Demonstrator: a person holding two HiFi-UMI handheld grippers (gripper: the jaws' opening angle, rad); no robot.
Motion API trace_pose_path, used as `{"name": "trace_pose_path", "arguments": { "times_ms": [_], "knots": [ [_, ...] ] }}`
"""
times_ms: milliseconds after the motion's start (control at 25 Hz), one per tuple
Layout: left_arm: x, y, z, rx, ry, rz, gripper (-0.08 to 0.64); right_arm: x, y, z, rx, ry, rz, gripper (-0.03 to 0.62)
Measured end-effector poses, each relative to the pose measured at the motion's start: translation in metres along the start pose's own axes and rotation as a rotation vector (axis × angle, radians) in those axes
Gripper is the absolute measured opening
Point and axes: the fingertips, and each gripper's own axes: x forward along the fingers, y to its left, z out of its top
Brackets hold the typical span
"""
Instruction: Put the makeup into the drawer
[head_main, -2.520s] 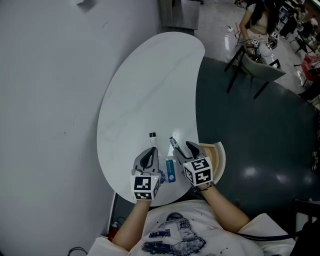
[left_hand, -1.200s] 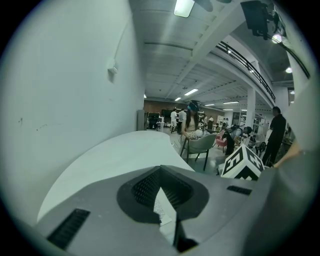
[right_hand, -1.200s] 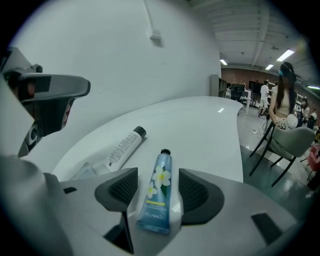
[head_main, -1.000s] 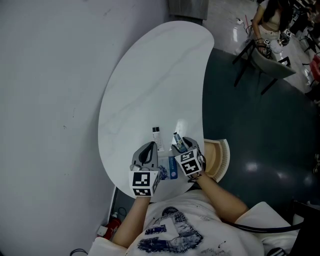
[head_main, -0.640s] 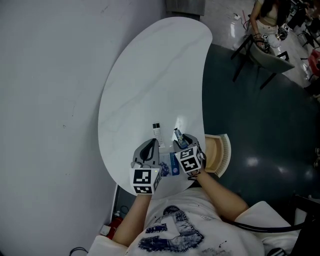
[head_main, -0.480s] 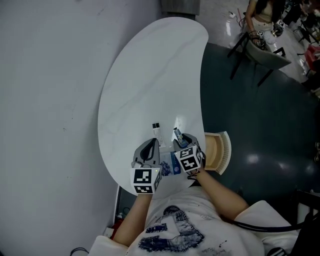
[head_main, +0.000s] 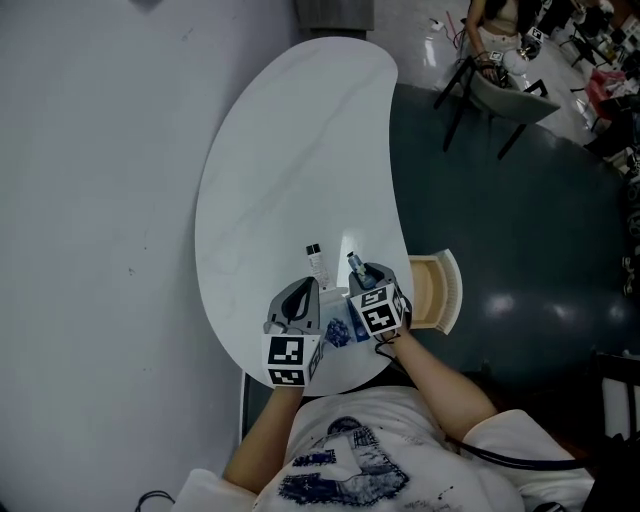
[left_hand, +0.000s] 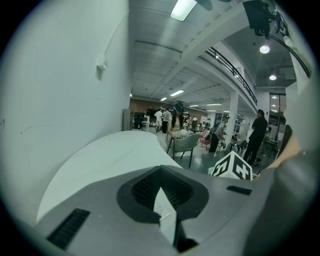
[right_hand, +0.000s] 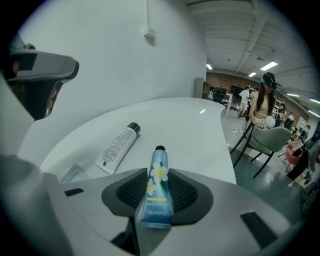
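Observation:
A blue flower-print tube (right_hand: 157, 192) lies between the pads of my right gripper (right_hand: 159, 172). The jaws are closing on it and both pads touch its sides. From above, the blue tube (head_main: 353, 266) pokes out ahead of the right gripper (head_main: 370, 276), near the table's right edge. A white tube with a black cap (right_hand: 119, 145) lies flat on the table, just ahead of the left gripper (head_main: 300, 293). That left gripper (left_hand: 161, 170) is shut; only a white sliver shows through its slit. The open beige drawer (head_main: 437, 292) juts out right of the table.
A small blue patterned packet (head_main: 336, 333) lies on the white curved table (head_main: 290, 160) between the two grippers. A grey wall runs along the left. Dark floor, a chair (head_main: 505, 95) and a seated person are at the far right.
Both grippers stay over the table's near end. The right gripper has tipped slightly, with the blue tube still poking out of it. The view itself has shifted a little.

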Motion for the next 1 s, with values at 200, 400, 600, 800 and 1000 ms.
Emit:
{"name": "trace_pose_path", "arguments": {
  "times_ms": [200,400,600,800,1000],
  "knots": [
    [-0.011,0.005,-0.001,0.032,0.006,-0.048,0.046,-0.008,0.002,0.002,0.038,0.001,-0.031,0.144],
    [-0.026,0.006,-0.001,0.045,-0.007,-0.074,0.046,-0.027,0.011,0.006,0.056,-0.023,-0.064,0.143],
    [-0.039,-0.001,-0.005,0.049,-0.026,-0.107,0.046,-0.052,0.022,0.007,0.062,-0.044,-0.093,0.143],
    [-0.052,-0.009,-0.007,0.057,-0.046,-0.137,0.046,-0.078,0.032,0.009,0.070,-0.078,-0.116,0.143],
    [-0.062,-0.011,-0.011,0.059,-0.055,-0.152,0.046,-0.105,0.046,0.012,0.094,-0.116,-0.133,0.143]
  ]
}}
